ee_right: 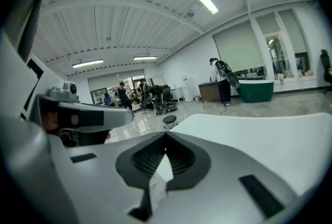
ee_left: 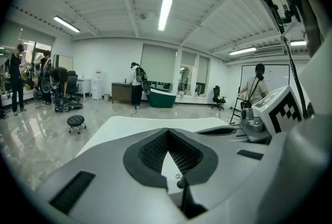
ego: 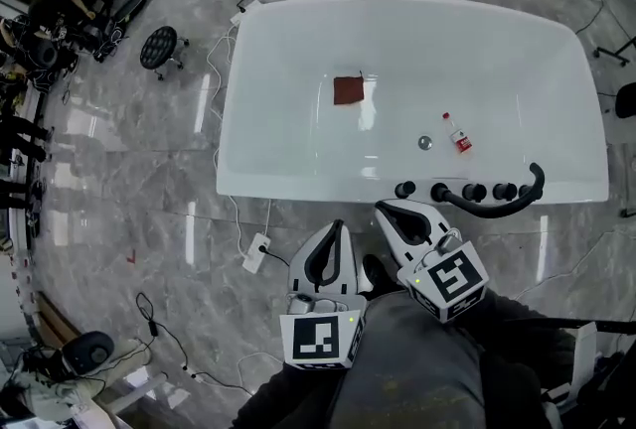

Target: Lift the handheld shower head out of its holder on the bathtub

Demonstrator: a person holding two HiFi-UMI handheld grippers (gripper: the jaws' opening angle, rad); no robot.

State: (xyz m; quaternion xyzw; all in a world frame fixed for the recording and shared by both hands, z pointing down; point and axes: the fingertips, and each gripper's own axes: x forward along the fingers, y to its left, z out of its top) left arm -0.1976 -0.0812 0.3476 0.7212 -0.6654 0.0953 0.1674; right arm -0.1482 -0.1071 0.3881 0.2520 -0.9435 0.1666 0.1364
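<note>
White bathtub [ego: 288,129] fills the middle of the head view. The handheld shower head [ego: 500,208], black and curved, sits along the bathtub's near rim at its right end. It is just beside a row of black knobs [ego: 474,191], and nothing touches it.

The left gripper [ego: 338,226] is outside the bathtub, off the middle of the near rim. Its jaws are together with nothing between them. The right gripper [ego: 382,209] is just beside it, tips near the rim's outer edge, left of the knobs. Its jaws are also pressed together and empty. Both are apart from the shower head.

Inside the bathtub, a brown cloth [ego: 348,90] lies near the centre. A drain [ego: 424,143] and a small red-labelled bottle [ego: 458,134] are toward the near right.

A black round stool [ego: 159,47] stands on the floor off the bathtub's far-left corner. A white power strip [ego: 256,251] lies on the floor off the near-left corner.

In the left gripper view the left gripper [ee_left: 167,132] points over the white rim. The right gripper view shows the same for the right gripper [ee_right: 166,135].
</note>
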